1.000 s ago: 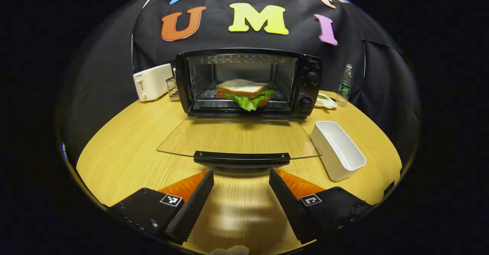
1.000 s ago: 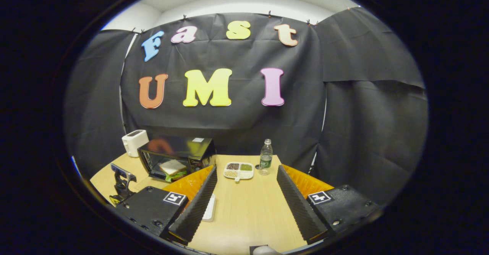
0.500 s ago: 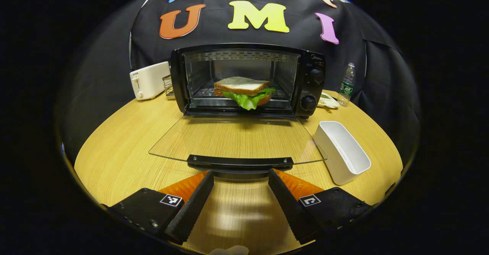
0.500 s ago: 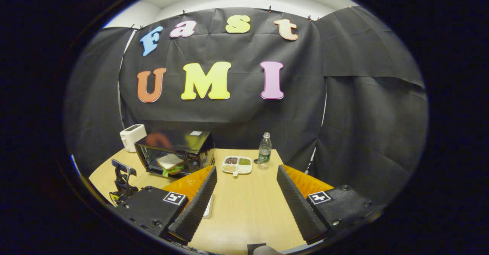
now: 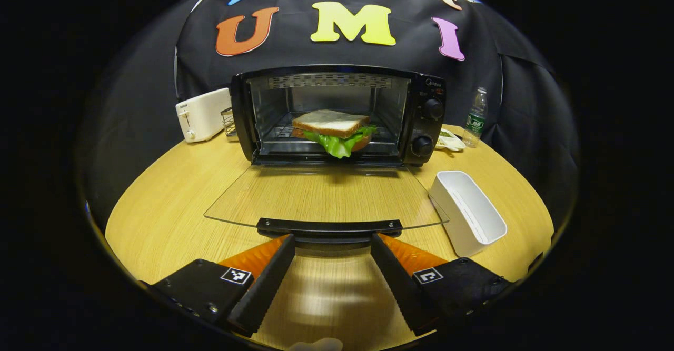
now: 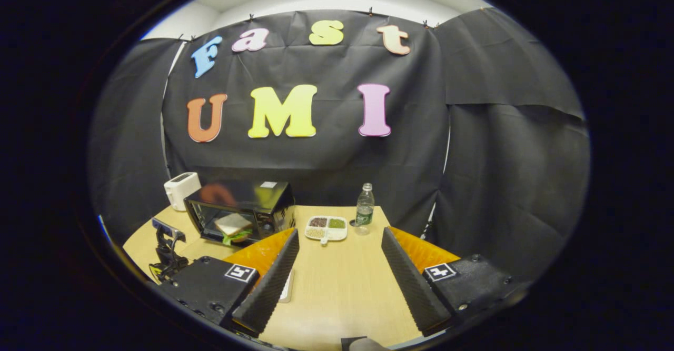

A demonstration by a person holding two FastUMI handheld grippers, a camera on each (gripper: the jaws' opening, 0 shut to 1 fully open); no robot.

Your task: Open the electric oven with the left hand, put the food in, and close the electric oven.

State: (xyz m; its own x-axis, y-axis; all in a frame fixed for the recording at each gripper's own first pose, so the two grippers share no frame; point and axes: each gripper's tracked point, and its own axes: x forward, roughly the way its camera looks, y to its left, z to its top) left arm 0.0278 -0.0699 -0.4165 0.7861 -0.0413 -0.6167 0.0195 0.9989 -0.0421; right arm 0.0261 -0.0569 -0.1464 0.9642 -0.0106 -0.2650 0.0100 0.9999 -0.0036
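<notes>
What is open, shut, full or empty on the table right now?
Oven door: fully open, lying flat.
Sandwich: inside the oven, on the rack.
White tub: empty.
Bottle: upright, cap on.
Left gripper: open, just before the door handle.
Right gripper: open, holding nothing.

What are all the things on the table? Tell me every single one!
electric oven: 1, black, back middle of the table, its glass door folded down flat
sandwich: 1, white bread with green lettuce, on the oven's rack
toaster: 1, white, left of the oven
wire rack: 1, metal, between toaster and oven
white tray: 1, empty, right of the door
divided dish: 1, white, holding dark, green and pale bits, right of the oven
water bottle: 1, clear, green label, beside the dish
table: 1, light wood
left gripper: 1, open, just before the door handle
right gripper: 1, open, over bare table
</notes>
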